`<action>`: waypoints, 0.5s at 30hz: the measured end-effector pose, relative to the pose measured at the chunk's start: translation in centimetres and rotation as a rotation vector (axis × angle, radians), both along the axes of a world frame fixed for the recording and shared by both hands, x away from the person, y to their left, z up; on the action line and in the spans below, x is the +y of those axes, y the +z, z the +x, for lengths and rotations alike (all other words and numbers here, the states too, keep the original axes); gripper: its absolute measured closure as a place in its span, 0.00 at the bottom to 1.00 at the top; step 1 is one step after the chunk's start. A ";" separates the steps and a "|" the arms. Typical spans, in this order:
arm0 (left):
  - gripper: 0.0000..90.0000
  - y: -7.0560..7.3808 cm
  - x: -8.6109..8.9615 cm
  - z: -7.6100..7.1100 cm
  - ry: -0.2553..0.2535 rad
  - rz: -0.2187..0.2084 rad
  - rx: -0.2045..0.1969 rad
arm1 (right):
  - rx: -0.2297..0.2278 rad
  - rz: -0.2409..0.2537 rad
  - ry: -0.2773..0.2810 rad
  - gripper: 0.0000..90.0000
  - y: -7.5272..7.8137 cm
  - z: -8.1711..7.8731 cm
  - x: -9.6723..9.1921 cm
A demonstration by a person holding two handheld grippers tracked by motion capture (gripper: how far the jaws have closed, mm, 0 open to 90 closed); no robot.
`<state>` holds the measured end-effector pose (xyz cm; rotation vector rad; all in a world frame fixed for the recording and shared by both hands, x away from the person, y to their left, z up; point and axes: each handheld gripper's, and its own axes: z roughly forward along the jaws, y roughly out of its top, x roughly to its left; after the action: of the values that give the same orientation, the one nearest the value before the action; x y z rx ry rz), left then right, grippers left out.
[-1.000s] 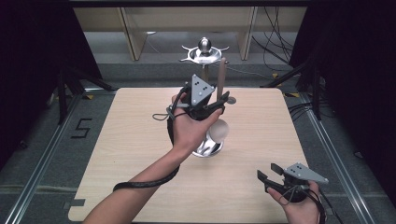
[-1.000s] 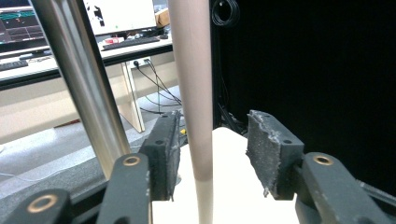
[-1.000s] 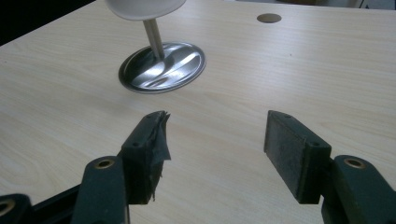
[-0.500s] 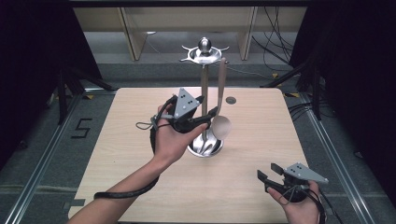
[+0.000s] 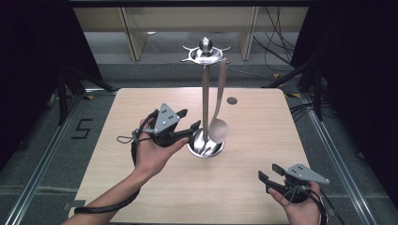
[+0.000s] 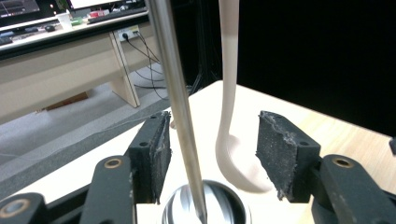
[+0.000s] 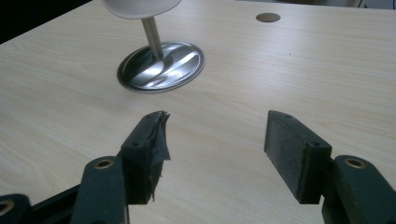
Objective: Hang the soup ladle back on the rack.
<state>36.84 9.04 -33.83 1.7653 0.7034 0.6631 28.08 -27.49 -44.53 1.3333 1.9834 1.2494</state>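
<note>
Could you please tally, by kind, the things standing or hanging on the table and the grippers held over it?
Metal utensil stand: 1
Beige spoon hanging from the stand: 1
Handheld grippers, left gripper and right gripper: 2
Total: 4

High view: fixed above the near edge of the table, facing forward and down, far enough to take in the whole top with the stand near its middle.

Left gripper view: rides the left gripper, just left of the stand, looking level past its own jaws; stand pole and spoon very close.

Right gripper view: rides the right gripper, well apart from the stand at the near right, low over the table, angled down toward the stand base.

All three views share the stand base.
</note>
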 end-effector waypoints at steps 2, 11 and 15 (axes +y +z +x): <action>0.48 -0.6 0.6 -0.1 -0.002 0.002 0.001 | 0.000 -0.001 0.000 0.44 0.0 0.0 0.0; 0.45 -5.0 3.7 -0.5 -0.016 0.041 0.033 | 0.005 0.003 0.001 0.44 0.0 0.0 0.0; 0.43 -7.6 5.3 -0.3 -0.008 0.068 0.051 | -0.013 -0.016 -0.005 0.44 0.0 0.0 -0.1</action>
<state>36.55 14.35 -41.38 1.8524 0.7158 0.6457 28.10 -27.59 -44.52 1.3185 1.9755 1.2341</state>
